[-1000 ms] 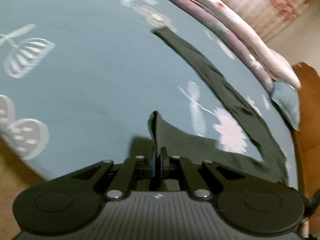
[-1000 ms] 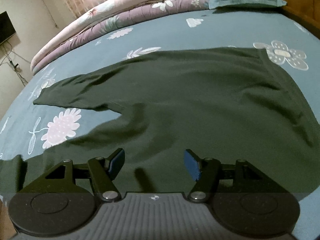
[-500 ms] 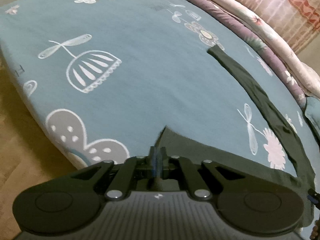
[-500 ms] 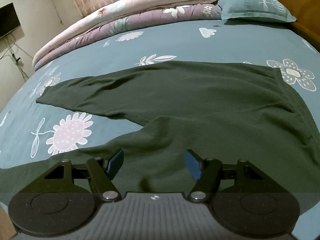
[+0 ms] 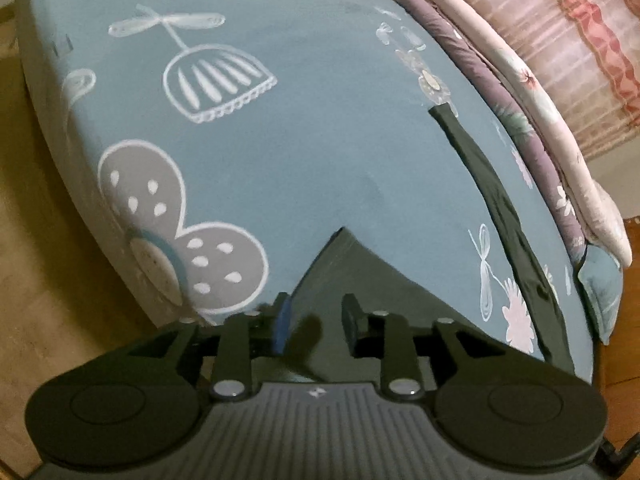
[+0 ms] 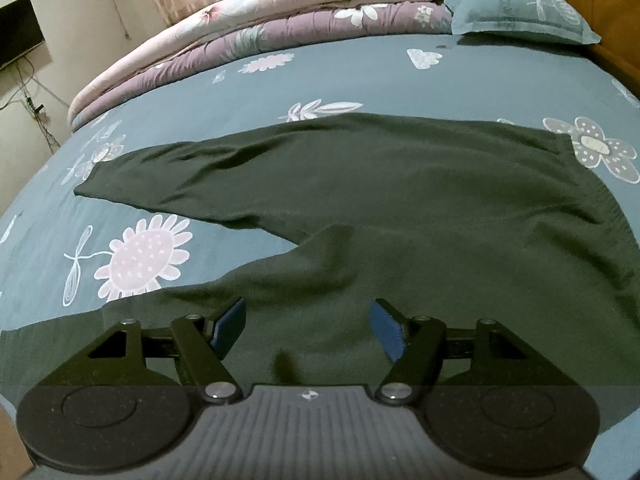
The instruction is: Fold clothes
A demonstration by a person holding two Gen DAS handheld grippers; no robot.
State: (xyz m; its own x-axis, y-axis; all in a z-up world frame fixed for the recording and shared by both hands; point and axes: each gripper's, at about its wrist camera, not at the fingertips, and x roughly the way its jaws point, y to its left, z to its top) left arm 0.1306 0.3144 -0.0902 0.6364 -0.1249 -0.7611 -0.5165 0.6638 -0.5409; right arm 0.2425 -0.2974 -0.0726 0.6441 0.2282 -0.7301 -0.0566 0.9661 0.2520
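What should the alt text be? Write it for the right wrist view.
A dark green garment lies spread flat on a blue floral bedsheet, one leg stretching left. The right tool hovers open above it, holding nothing; folded quilts and a pillow lie behind.

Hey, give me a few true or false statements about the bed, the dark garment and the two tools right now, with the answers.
1. The dark green garment lies spread on the blue floral bedsheet. True.
2. The left tool is clamped shut on the fabric. False: its jaws are opening and its pads are off the cloth.
3. The right tool is open above the garment. True.
4. The pillow rests on the garment. False: it lies apart, at the bed's far end.
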